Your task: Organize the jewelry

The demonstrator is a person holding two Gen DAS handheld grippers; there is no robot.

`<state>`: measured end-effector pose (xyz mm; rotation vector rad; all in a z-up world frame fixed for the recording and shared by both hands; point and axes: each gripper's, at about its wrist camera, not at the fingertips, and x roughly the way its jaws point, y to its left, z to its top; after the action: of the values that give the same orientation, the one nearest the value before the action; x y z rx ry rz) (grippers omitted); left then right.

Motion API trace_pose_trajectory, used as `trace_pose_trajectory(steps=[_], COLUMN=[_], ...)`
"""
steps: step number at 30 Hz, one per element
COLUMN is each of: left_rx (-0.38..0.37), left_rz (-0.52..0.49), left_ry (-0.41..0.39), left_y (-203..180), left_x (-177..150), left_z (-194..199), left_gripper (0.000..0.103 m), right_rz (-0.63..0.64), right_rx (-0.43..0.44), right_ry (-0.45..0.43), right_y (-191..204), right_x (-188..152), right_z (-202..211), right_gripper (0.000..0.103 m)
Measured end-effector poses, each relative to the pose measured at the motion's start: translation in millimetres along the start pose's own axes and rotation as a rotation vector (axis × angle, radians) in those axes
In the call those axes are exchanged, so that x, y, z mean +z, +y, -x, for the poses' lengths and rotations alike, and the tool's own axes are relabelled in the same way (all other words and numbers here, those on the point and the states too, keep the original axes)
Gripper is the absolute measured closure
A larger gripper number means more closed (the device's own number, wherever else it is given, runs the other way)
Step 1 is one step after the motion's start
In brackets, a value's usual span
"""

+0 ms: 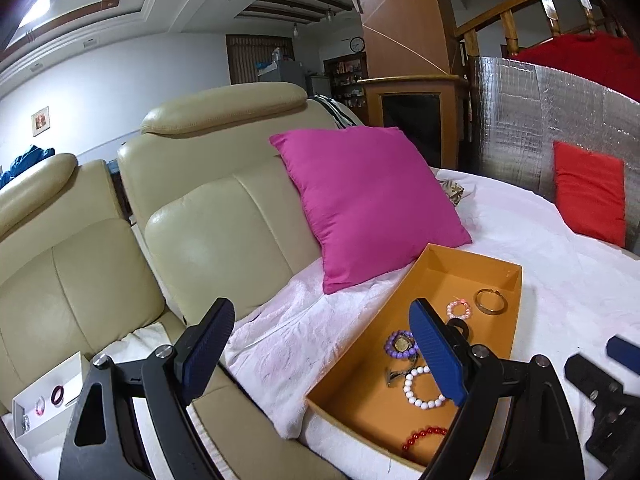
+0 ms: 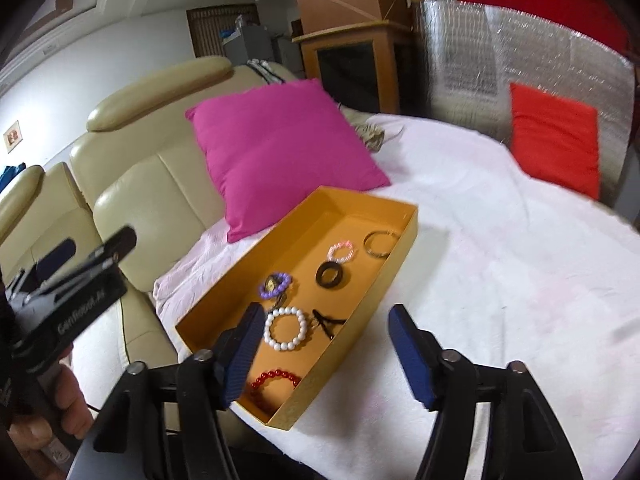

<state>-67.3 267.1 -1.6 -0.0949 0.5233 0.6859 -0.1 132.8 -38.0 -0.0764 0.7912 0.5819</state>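
Note:
An orange box (image 1: pixel 472 268) (image 2: pixel 404 236) lies on the white towel and holds several bracelets: white beads (image 1: pixel 420 390) (image 2: pixel 285 328), red beads (image 1: pixel 420 438) (image 2: pixel 276 380), purple beads (image 1: pixel 398 346) (image 2: pixel 274 285), pink beads (image 1: pixel 459 310) (image 2: pixel 341 252), a gold bangle (image 1: pixel 491 301) (image 2: pixel 380 243) and a black ring (image 2: pixel 330 274). My left gripper (image 1: pixel 324 356) is open and empty, above the box's near left side. My right gripper (image 2: pixel 324 352) is open and empty over the box's near end. A small white box (image 1: pixel 44 396) with more jewelry sits far left.
A magenta pillow (image 1: pixel 368 204) (image 2: pixel 280 152) leans on the beige leather sofa (image 1: pixel 208 208) behind the box. A red cushion (image 1: pixel 590 196) (image 2: pixel 556 140) rests against a silver foil panel (image 1: pixel 540 120) at the right. The white towel (image 2: pixel 500 260) covers the surface.

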Motion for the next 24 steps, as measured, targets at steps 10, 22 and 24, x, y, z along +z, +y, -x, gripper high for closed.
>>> trace_pose_trajectory(steps=[10,22,24], left_rx=[-0.02,-0.002,0.002], left_rz=[0.029,0.02,0.019], left_ry=[-0.013,-0.033,-0.036], left_y=[16.3,25.1,26.7], left_x=[-0.7,-2.0,-3.3], left_z=[29.0,41.4,40.8], left_gripper=[0.014,0.014,0.014], right_rz=[0.009,0.004,0.005], right_rx=[-0.009,-0.034,-0.035], right_ry=[-0.016,-0.025,-0.023], right_y=[13.4,16.9,18.4], right_x=[1.0,3.5,2.4], right_z=[27.4,46.7,47.4], right_gripper=[0.029,0.029,0.029])
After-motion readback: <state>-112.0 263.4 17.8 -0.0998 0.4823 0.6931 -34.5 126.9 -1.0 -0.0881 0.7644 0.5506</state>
